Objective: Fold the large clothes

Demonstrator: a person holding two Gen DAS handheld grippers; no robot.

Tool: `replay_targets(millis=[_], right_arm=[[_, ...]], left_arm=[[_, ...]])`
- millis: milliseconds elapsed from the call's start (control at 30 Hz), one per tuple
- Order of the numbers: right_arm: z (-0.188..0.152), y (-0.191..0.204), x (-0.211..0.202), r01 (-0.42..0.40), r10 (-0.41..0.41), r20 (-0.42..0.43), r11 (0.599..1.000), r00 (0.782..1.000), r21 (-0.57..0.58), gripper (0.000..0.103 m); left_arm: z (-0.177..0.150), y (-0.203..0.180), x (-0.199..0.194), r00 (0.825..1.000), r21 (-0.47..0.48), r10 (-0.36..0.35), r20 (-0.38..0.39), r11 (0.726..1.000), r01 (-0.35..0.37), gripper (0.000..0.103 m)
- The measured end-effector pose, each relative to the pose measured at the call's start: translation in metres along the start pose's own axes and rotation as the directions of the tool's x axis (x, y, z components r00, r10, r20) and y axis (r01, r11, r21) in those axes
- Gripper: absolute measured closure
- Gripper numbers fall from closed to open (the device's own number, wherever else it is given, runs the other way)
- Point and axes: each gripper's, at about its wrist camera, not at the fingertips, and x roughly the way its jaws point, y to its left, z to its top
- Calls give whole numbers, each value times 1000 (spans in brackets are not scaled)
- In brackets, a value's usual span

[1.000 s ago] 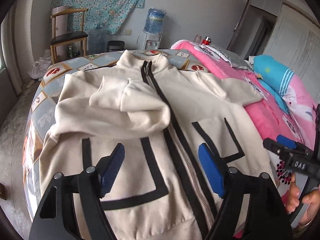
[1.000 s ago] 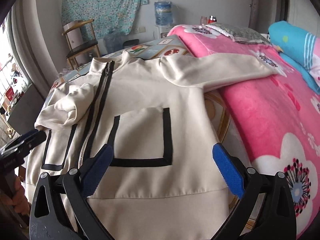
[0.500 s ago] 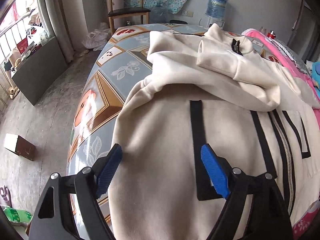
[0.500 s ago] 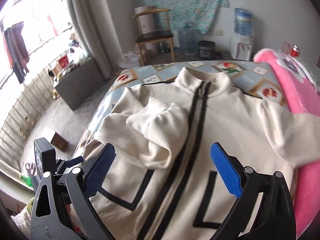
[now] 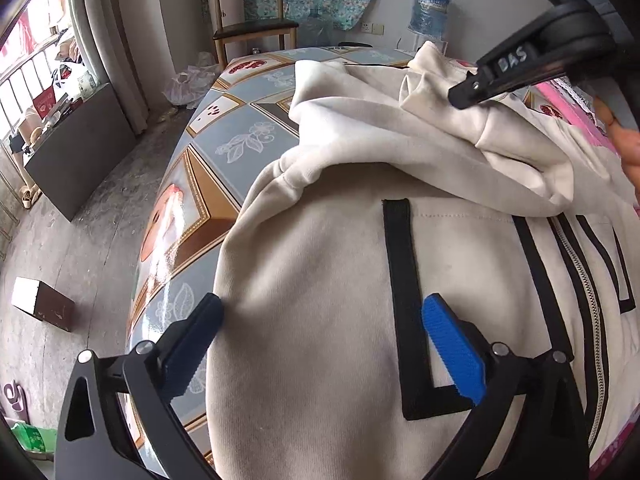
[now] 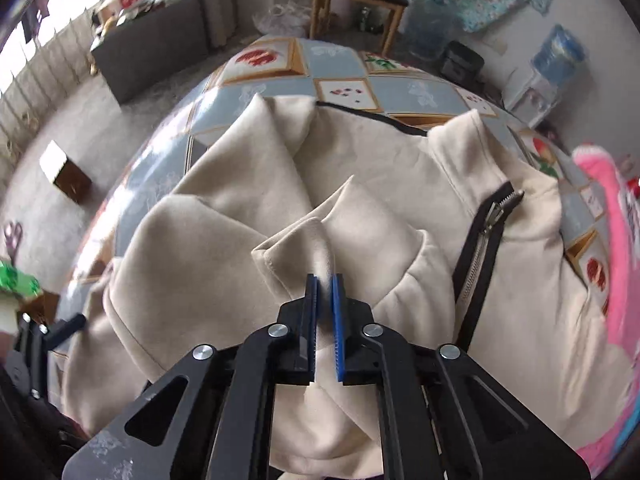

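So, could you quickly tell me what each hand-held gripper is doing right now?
Left hand-held gripper: opening, straddling the jacket edge, not gripping.
Right hand-held gripper: shut on the folded sleeve.

One cream jacket (image 5: 328, 280) on the patterned table (image 5: 224, 148); two black-trimmed pockets; one zipper (image 6: 476, 252). Two grippers: left gripper (image 5: 320, 332), right gripper (image 6: 325, 300). Beyond the table's far edge: one wooden chair (image 5: 248, 28), one water bottle (image 5: 432, 12). One brown box (image 5: 42, 300) on the floor.

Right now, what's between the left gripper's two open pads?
In the left wrist view, the left gripper is opening, and between its pads lies the cream jacket: its side edge and one black pocket stripe. The pads aren't pinching it.
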Motion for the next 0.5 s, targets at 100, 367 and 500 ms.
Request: replay_targets(millis=[100, 367, 500], right_arm=[[-12, -30, -48, -106, 90, 131, 987, 987, 122, 98], [-134, -132, -140, -352, 185, 412, 857, 892, 377, 97], [-207, -165, -113, -394, 225, 352, 742, 909, 543, 93]], left_arm=[[-3, 0, -2, 1000, 7, -5, 15, 1000, 5, 5], [-4, -1, -2, 999, 10, -9, 34, 1000, 9, 5], [-4, -1, -2, 999, 13, -8, 38, 1000, 8, 5]])
